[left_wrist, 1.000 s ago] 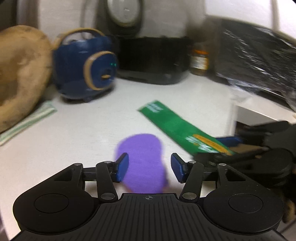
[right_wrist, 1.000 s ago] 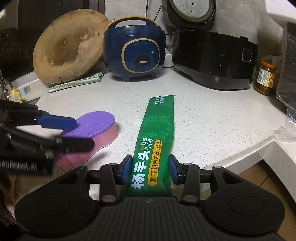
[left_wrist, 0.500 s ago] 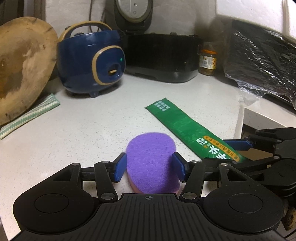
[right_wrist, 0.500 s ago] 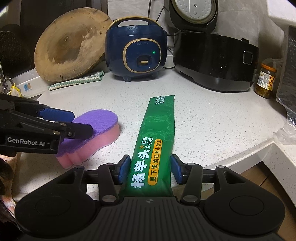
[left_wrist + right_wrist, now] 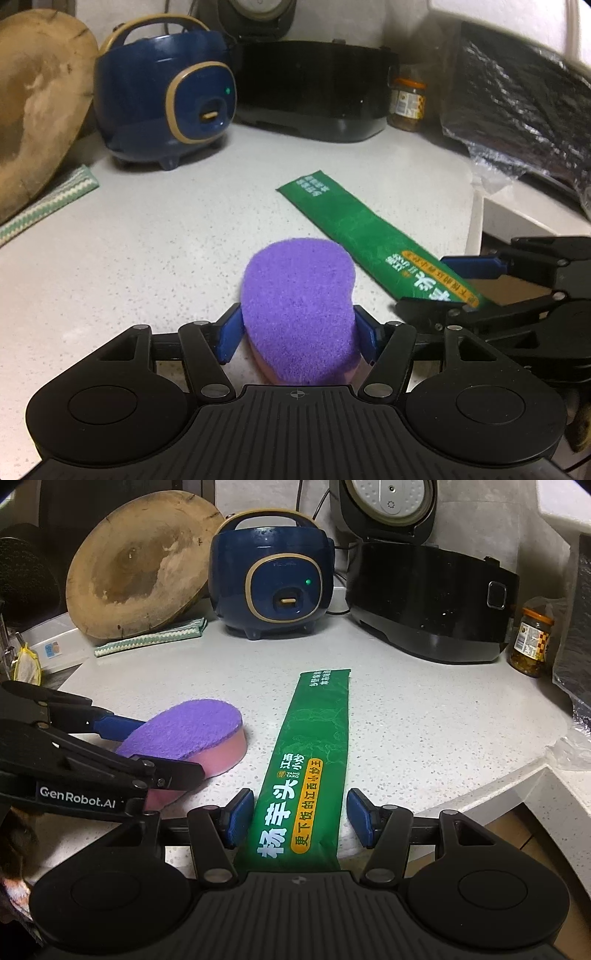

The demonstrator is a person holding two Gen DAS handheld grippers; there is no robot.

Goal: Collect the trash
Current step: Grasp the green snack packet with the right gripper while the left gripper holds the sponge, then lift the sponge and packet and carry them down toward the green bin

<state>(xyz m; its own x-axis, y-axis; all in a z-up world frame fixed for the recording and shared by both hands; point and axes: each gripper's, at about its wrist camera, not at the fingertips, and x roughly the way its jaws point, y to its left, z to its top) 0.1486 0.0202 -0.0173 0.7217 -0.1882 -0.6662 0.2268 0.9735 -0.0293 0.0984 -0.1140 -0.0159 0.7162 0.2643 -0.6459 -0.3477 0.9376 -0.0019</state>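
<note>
Your left tool point(image 5: 298, 334) sits low over the speckled white bench point(image 5: 147, 258) with its blue pads spread on either side of the purple-topped, pink-bodied kidney-shaped sponge point(image 5: 299, 306). Its jaws have just been opening; the sponge lies flat on the bench between them, released rather than gripped, though the pads stand so close to its sides that contact cannot be ruled out.

Your right tool point(image 5: 300, 818) is at the near bench edge, straddling the near end of the long green printed snack wrapper point(image 5: 314, 760). Its jaws have also just been opening, and a clear gap shows between each pad and the wrapper's edges, so the wrapper is not gripped. The wrapper lies flat and runs away from you toward the far side; its near end overhangs the bench edge under the tool.

The sponge lies just left of the wrapper, apart from it.

At the far side stand a navy rice cooker with gold trim point(image 5: 273, 583), a black open-lidded cooker point(image 5: 432, 602) to its right, and a small glass jar point(image 5: 532, 642) at far right. A round wooden board point(image 5: 140, 579) leans at far left.
</note>
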